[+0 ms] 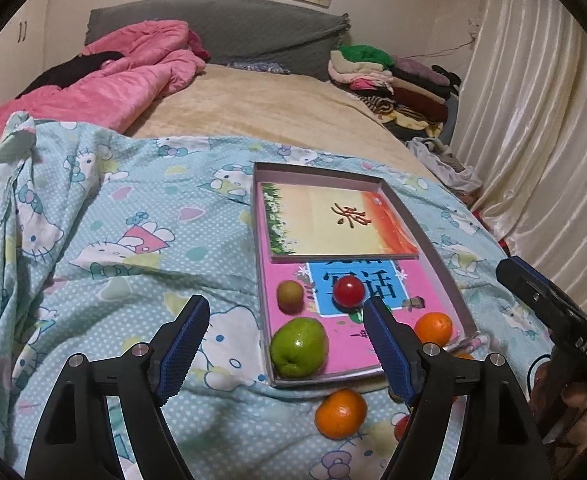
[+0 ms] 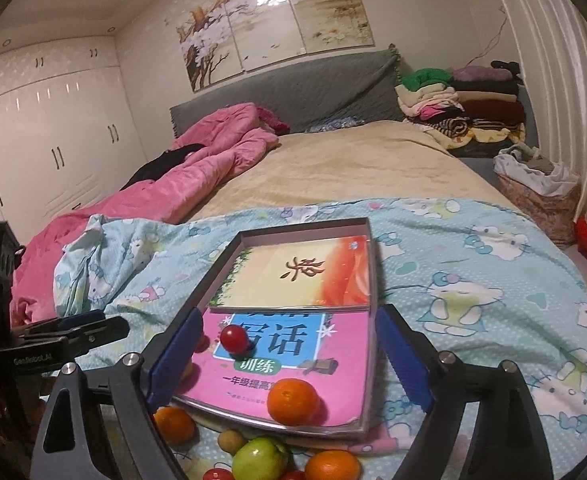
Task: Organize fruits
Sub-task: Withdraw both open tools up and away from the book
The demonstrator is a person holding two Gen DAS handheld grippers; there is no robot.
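A shallow tray (image 1: 449,276) (image 2: 367,364) lies on the Hello Kitty sheet with books inside. In the left wrist view a green apple (image 1: 299,347), a small brownish fruit (image 1: 290,297), a red tomato (image 1: 348,291) and an orange (image 1: 433,329) sit in the tray. Another orange (image 1: 340,413) lies in front on the sheet. My left gripper (image 1: 285,344) is open and empty above the tray's near left corner. My right gripper (image 2: 289,354) is open and empty over the tray's near end, above the tomato (image 2: 234,338) and orange (image 2: 292,401). Loose fruits lie below it: a green apple (image 2: 258,459), two oranges (image 2: 174,424) (image 2: 332,465).
A pink quilt (image 1: 105,92) lies bunched at the far left of the bed. Folded clothes (image 1: 393,76) are stacked at the far right by the headboard. A curtain (image 1: 533,128) hangs on the right. A basket (image 2: 537,192) stands beside the bed.
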